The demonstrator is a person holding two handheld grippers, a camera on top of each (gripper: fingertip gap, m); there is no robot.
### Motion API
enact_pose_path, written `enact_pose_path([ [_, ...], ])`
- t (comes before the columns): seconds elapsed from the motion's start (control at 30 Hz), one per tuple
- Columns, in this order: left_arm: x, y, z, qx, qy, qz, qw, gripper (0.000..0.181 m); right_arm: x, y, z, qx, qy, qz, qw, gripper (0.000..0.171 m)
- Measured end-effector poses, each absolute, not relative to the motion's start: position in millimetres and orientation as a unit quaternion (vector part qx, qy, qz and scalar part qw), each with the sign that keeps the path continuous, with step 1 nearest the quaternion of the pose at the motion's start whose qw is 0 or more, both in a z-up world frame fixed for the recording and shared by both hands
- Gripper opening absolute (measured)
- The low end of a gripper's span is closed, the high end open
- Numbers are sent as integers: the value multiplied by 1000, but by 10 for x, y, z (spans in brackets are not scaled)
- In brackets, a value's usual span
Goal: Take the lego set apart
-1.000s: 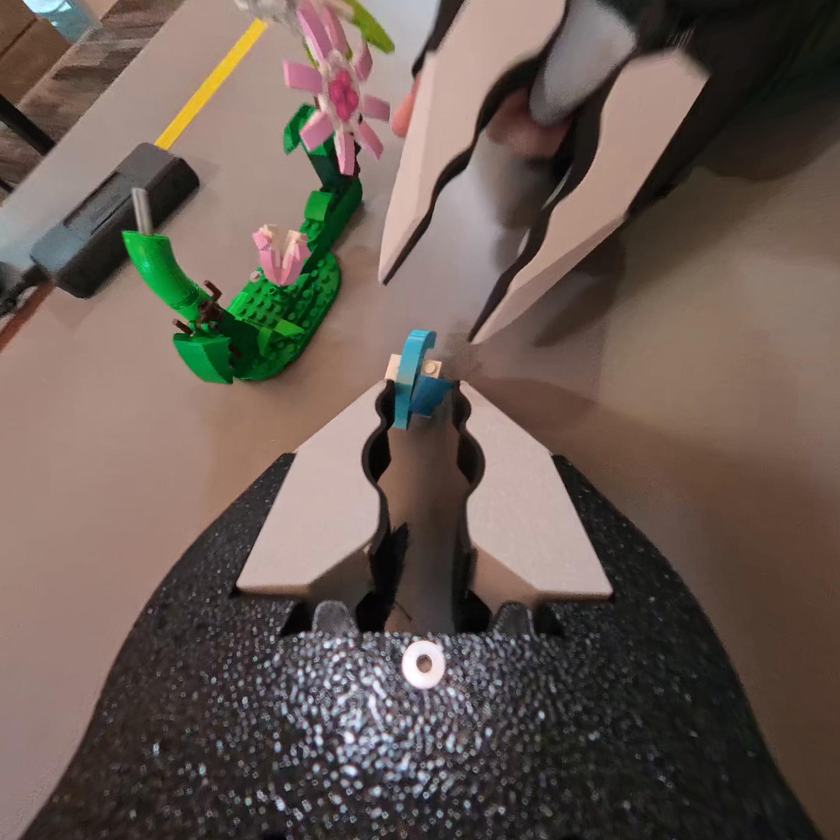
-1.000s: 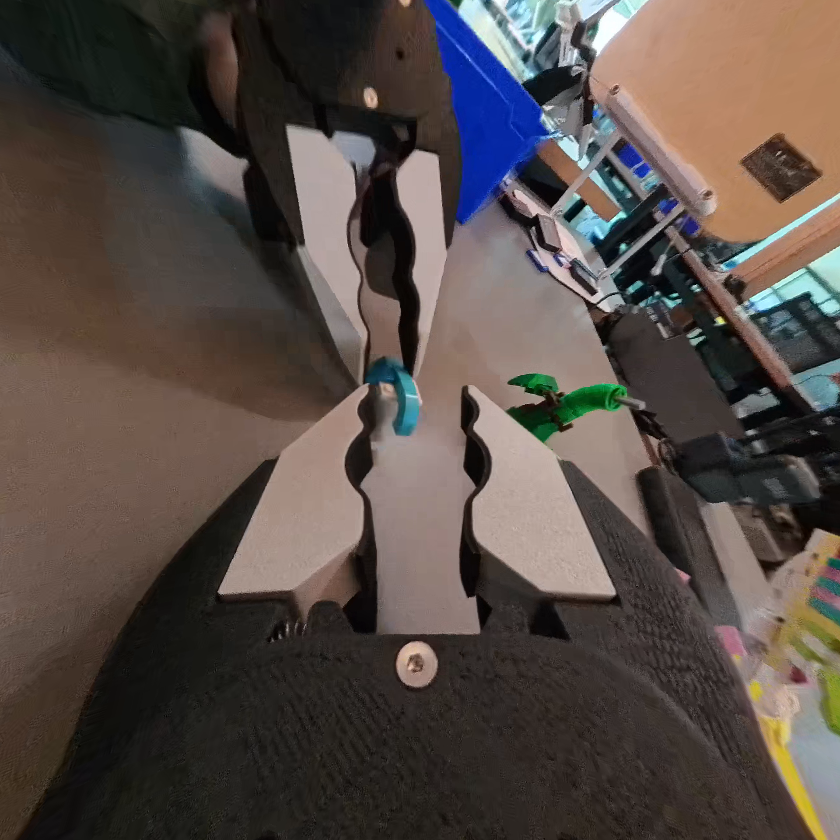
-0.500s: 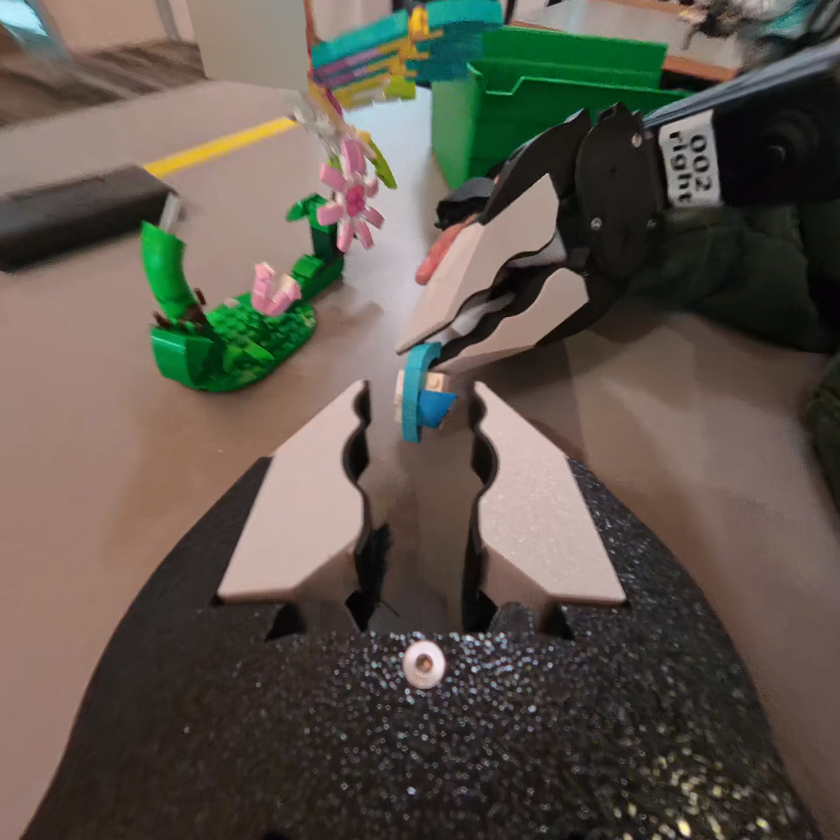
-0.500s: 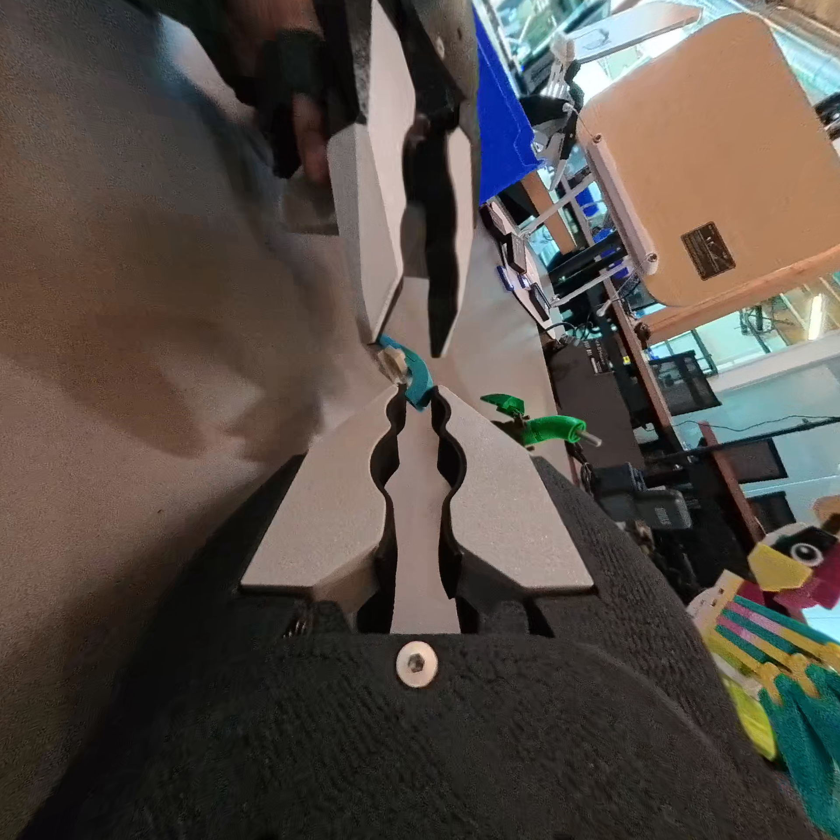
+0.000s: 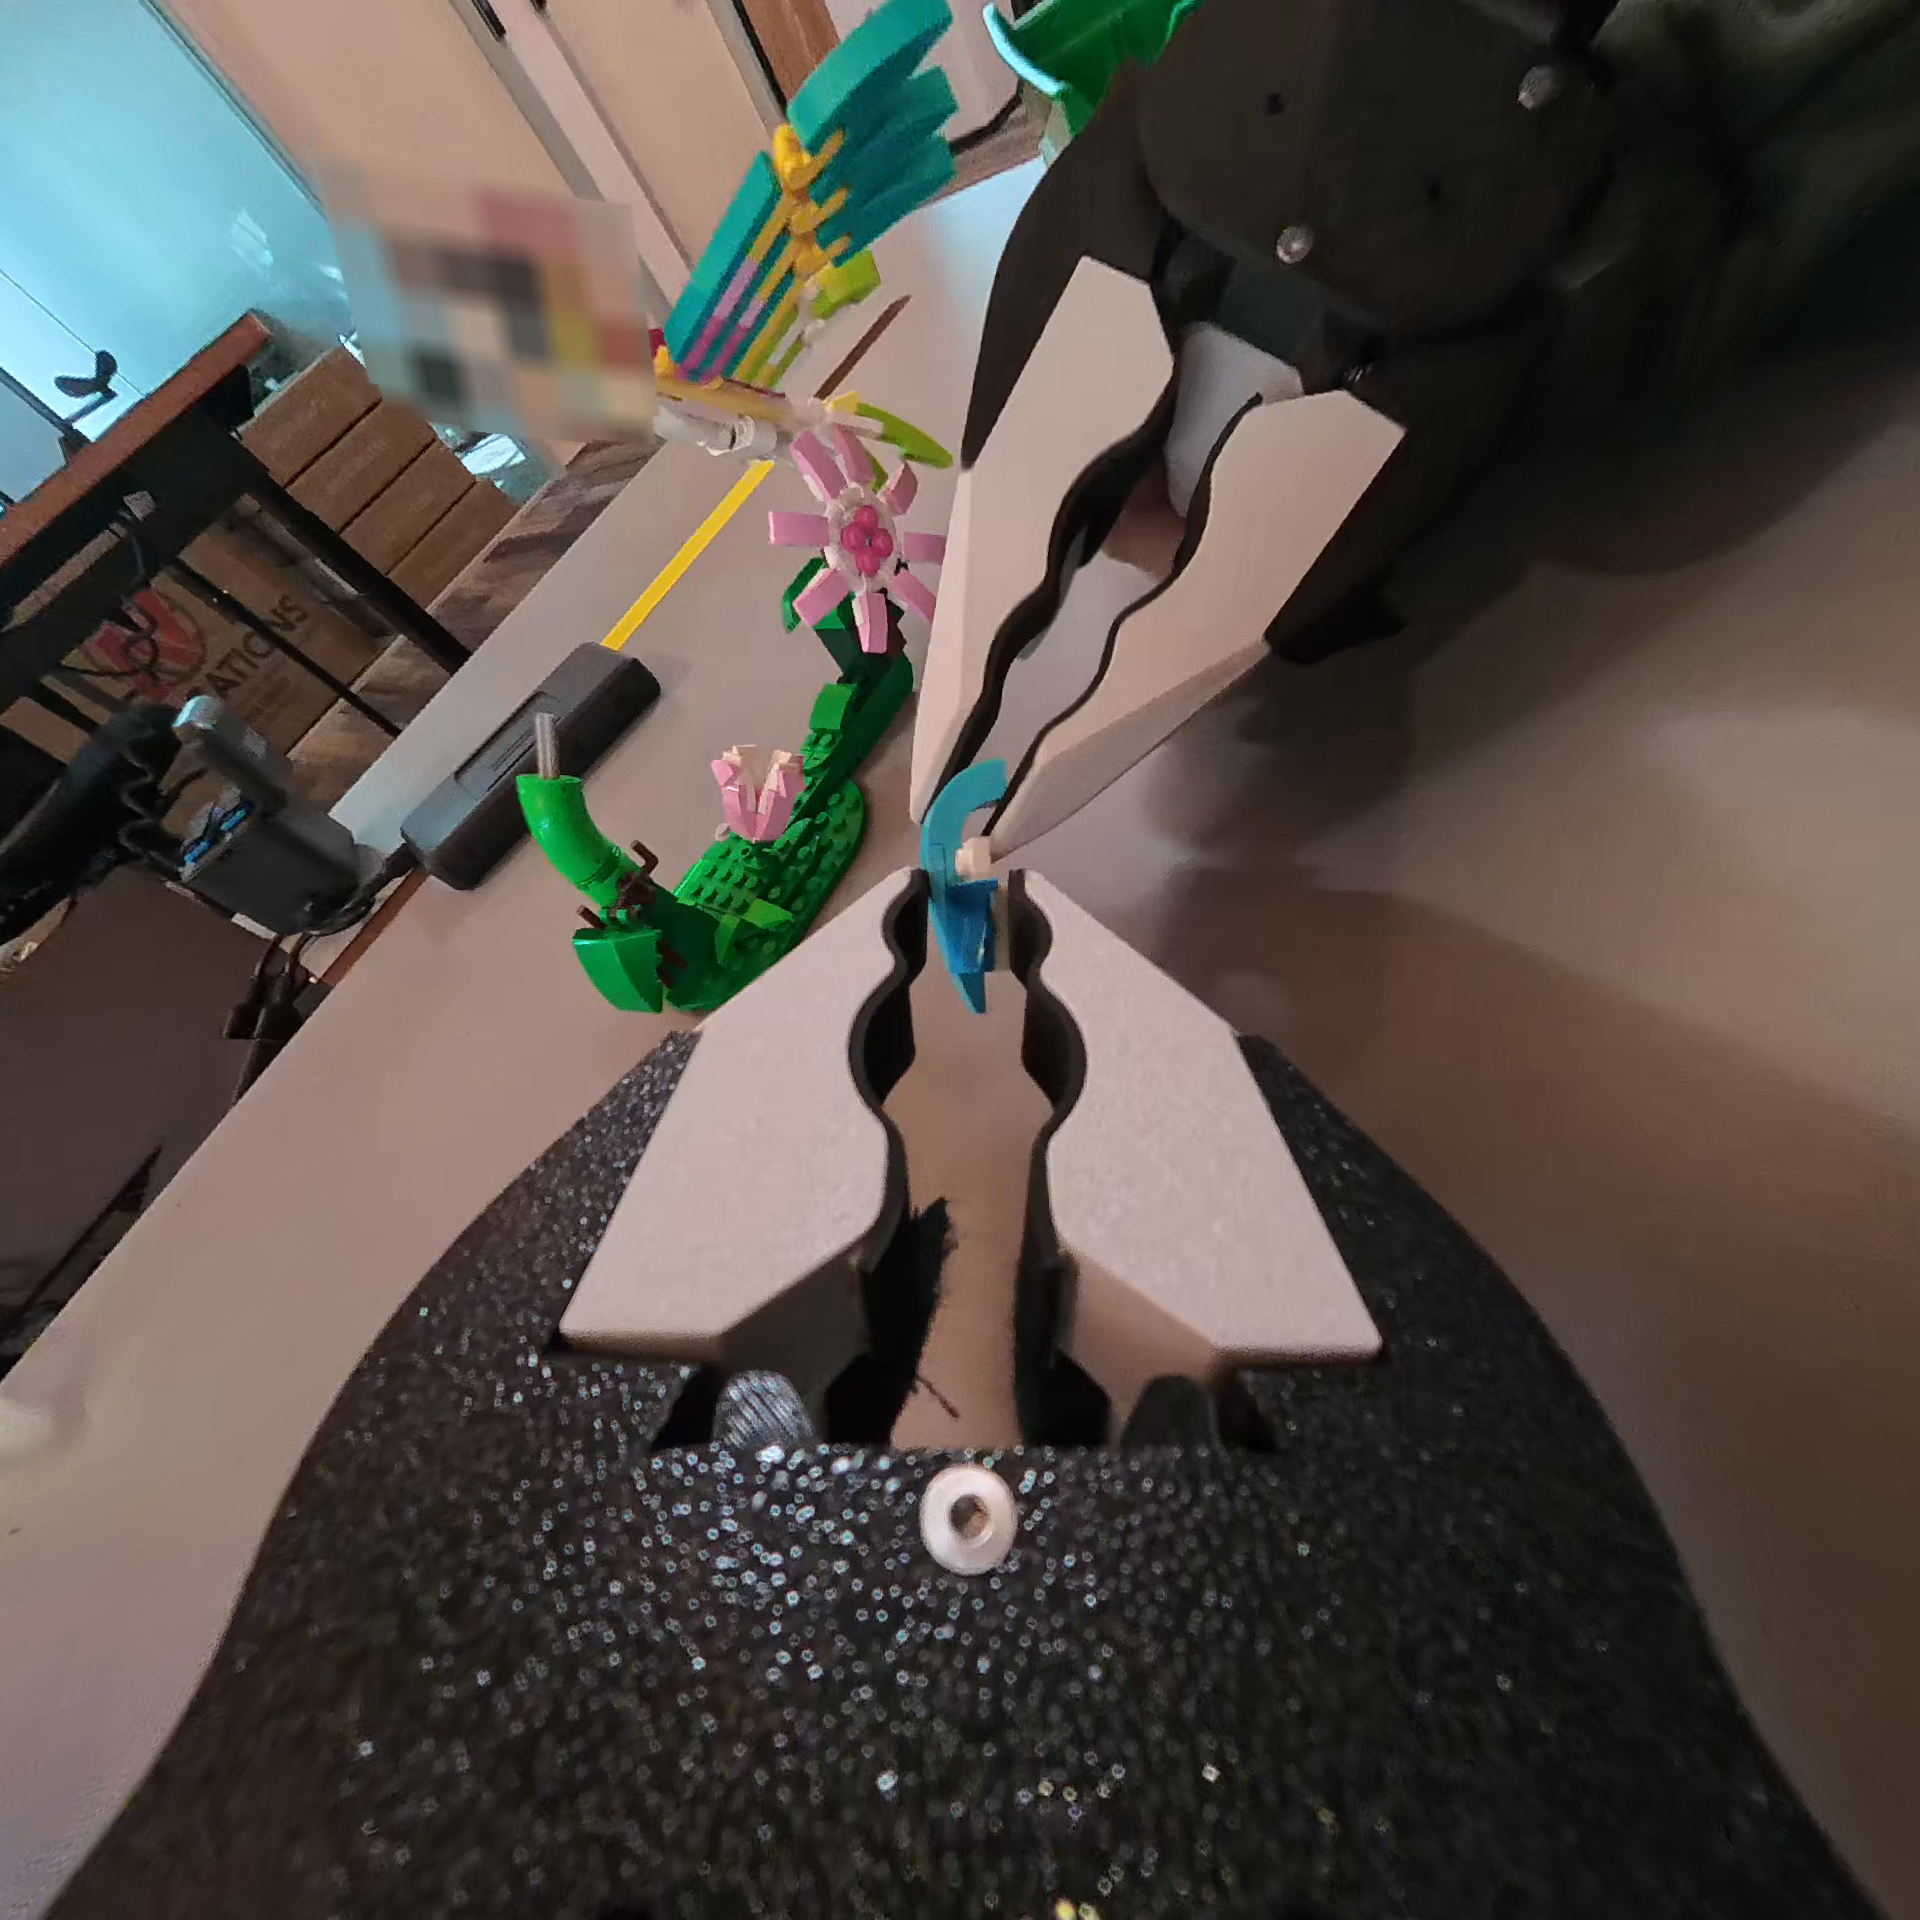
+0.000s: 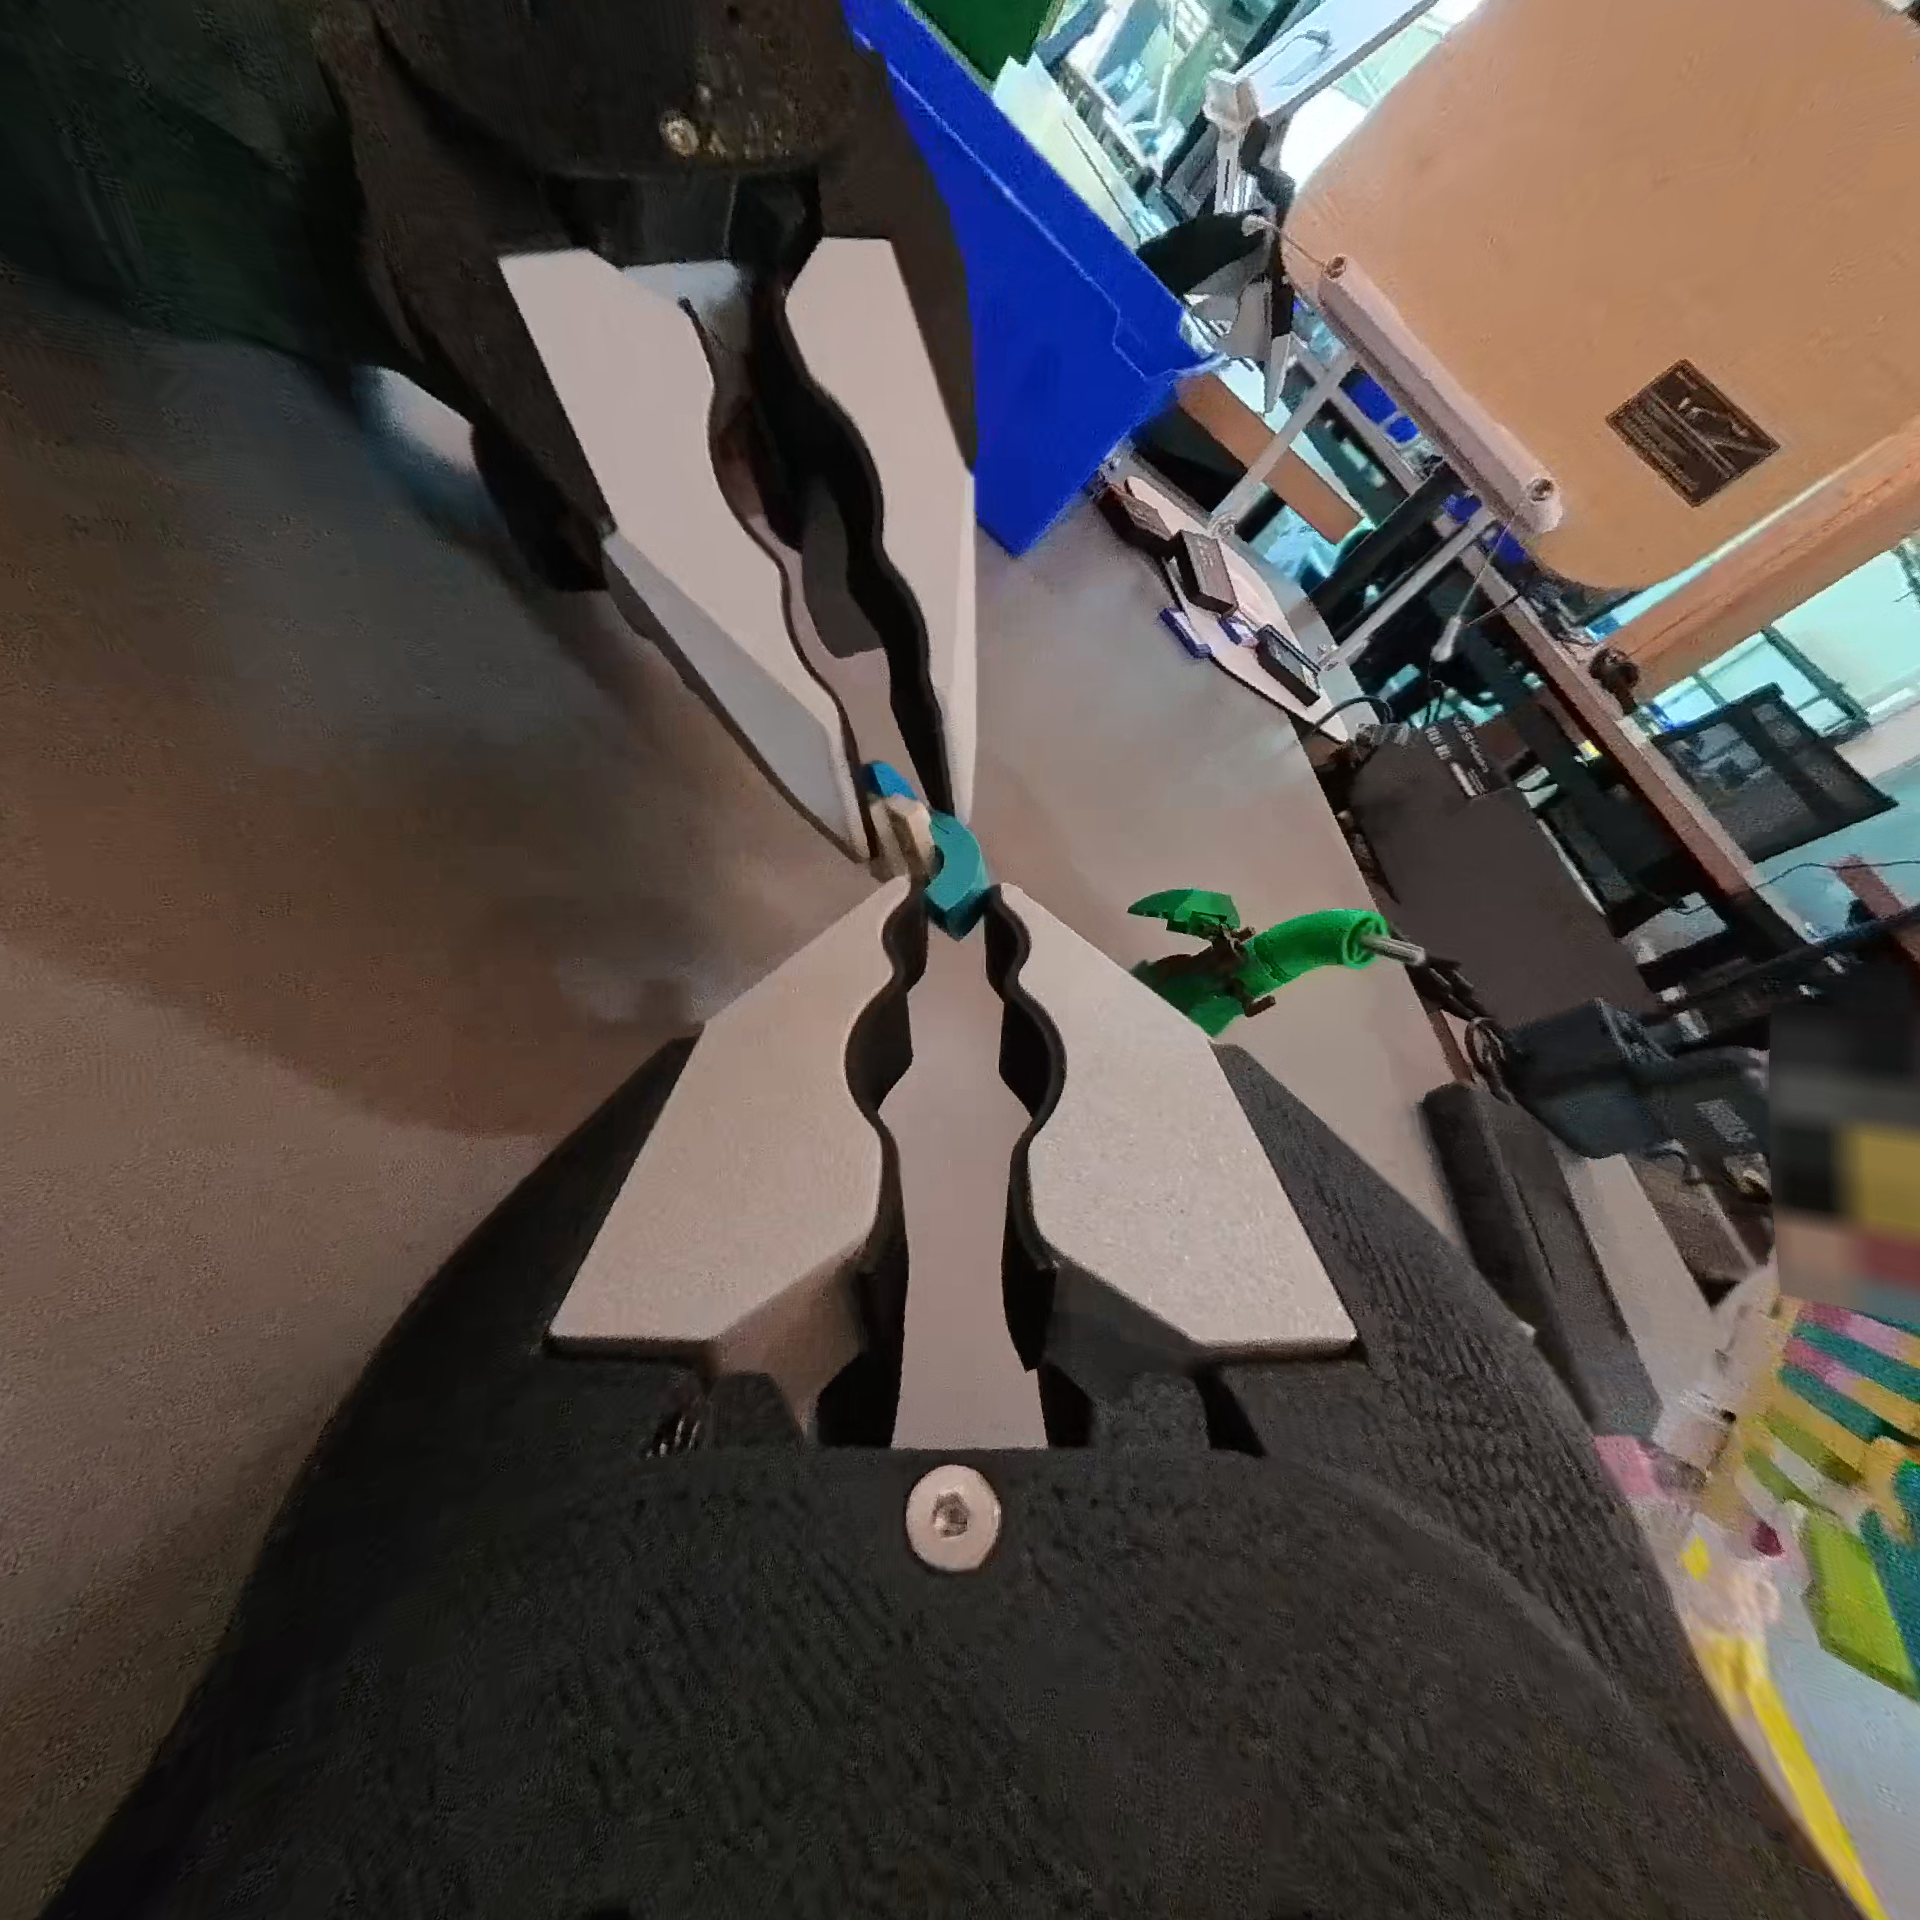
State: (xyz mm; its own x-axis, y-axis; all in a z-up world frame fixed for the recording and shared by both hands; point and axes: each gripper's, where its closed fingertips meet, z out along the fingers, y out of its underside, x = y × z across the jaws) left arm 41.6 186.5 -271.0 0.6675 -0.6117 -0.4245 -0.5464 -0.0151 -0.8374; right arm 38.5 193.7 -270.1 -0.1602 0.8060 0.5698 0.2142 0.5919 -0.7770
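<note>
A small blue curved lego piece [image 5: 961, 925] with a tiny white piece [image 5: 972, 856] on it is held above the table between both grippers. My left gripper [image 5: 966, 888] is shut on its lower blue part. My right gripper [image 5: 956, 821] comes in from the upper right and pinches its top. In the right wrist view the right gripper [image 6: 951, 899] grips the teal end [image 6: 956, 878] and the left gripper [image 6: 914, 821] meets it from above. The green lego base [image 5: 769, 894] with pink flowers [image 5: 857, 540] stands on the table to the left.
A curved green stem [image 5: 566, 831] rises from the base's near end; it also shows in the right wrist view [image 6: 1299, 951]. A teal, pink and yellow lego build [image 5: 810, 239] stands behind. A black device [image 5: 530, 769] lies by the table's left edge. A blue bin [image 6: 1039, 312] stands farther off. Left and right tips are no more than a few centimetres apart.
Half a second ago my left gripper was open with the piece held only by the right gripper. Now the left gripper has shut on it, so both hold it.
</note>
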Motion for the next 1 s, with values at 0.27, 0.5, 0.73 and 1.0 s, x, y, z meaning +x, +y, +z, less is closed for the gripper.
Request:
enact_pose_path([
  [0.27,402,1833,-2652,-684,426,6,592,12,394,1957,-2669,-368,-699,289,541,8],
  [0.5,417,1795,-2779,-698,449,-11,557,8,389,1856,-2751,-361,-718,304,512,19],
  [0.73,432,1762,-2859,-699,463,-20,545,10,401,1848,-2897,-364,-748,275,482,10],
  [1.0,439,1723,-2855,-688,478,-25,546,9,408,1831,-3011,-358,-772,240,468,10],
])
